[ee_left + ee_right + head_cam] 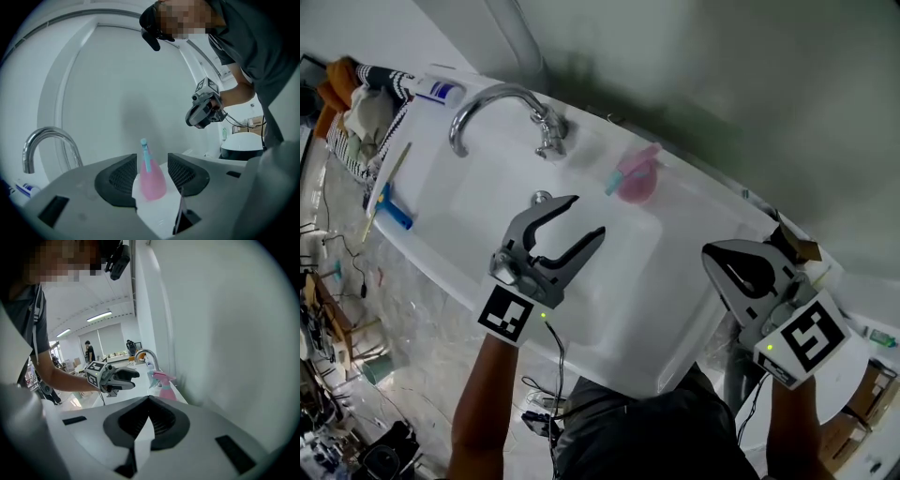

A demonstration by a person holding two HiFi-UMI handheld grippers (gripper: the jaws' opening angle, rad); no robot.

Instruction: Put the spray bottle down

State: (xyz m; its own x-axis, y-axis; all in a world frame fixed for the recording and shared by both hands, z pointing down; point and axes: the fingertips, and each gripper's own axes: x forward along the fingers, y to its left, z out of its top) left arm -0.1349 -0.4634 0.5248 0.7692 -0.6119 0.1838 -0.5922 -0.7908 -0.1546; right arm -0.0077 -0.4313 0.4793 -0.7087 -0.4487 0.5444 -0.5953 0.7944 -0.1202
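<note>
Pink translucent teardrop spray bottle (633,178), blue-nozzled, is standing upright on the back ledge of the glossy white sink (675,309), against the matte grey wall and near the curved chrome faucet (502,103). The left gripper (586,216) is hovering over the basin, its mesh-textured pads spread wide and empty. The right gripper (717,258) is hanging at the sink's end, jaws together on nothing.

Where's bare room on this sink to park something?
Free: the basin, in front of the faucet; the back ledge from spray bottle to right claw. Crowded: the end past the faucet, with cloths, tube and blue-handled tool.
</note>
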